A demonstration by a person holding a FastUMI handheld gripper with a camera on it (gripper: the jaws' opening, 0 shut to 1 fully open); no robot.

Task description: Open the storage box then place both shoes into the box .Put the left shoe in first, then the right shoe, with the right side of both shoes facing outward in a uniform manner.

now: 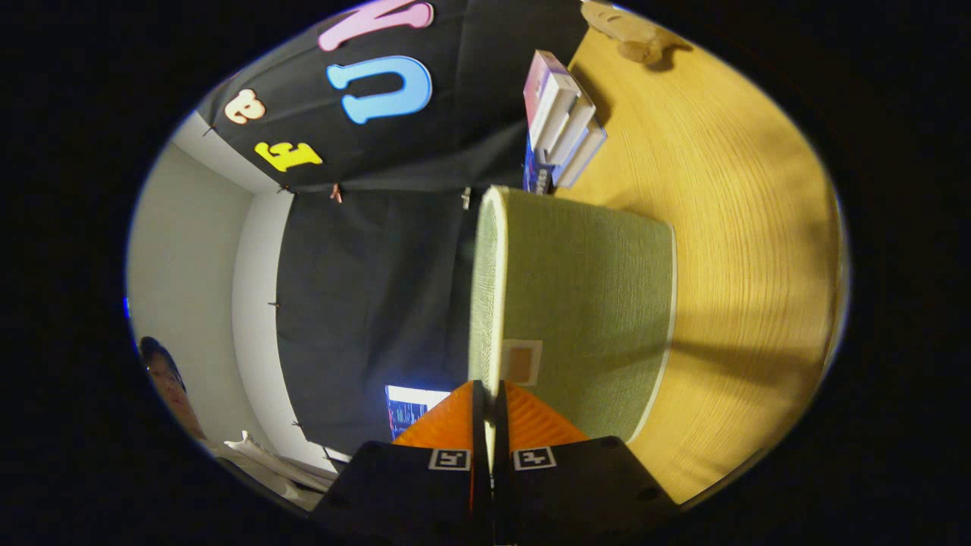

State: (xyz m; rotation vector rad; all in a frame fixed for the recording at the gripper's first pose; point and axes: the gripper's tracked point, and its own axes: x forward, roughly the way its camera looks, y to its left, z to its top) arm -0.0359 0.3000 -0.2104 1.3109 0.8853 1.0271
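Storage box (584, 303) lid work is under way: the claw (490, 413) is closed on the thin pale edge of the box's green fabric lid (489, 288), one finger on each side of it, with almost no gap between the two fingers. The camera view is rolled on its side, so the table appears to run up one side of the scene. Just beyond the fingertips, a small square tab or label patch (522, 362) sits on the green fabric beside the pinched edge. The green woven surface with its white trim stretches away ahead of the claw, resting on the light wooden table (743, 227).

Further beyond the box, a small stack of books (565, 121) stands on the table against the dark booth wall. Past those, at the far end of the table, lies a tan shape (633, 34), too blurred to say whether it is one of the shoes.

Judging by this, the task is at its first step: the lid is gripped and seems to be partly lifted, but the box's inside cannot be seen. Neither shoe looks placed yet, so the left shoe and then the right remain to be put in.
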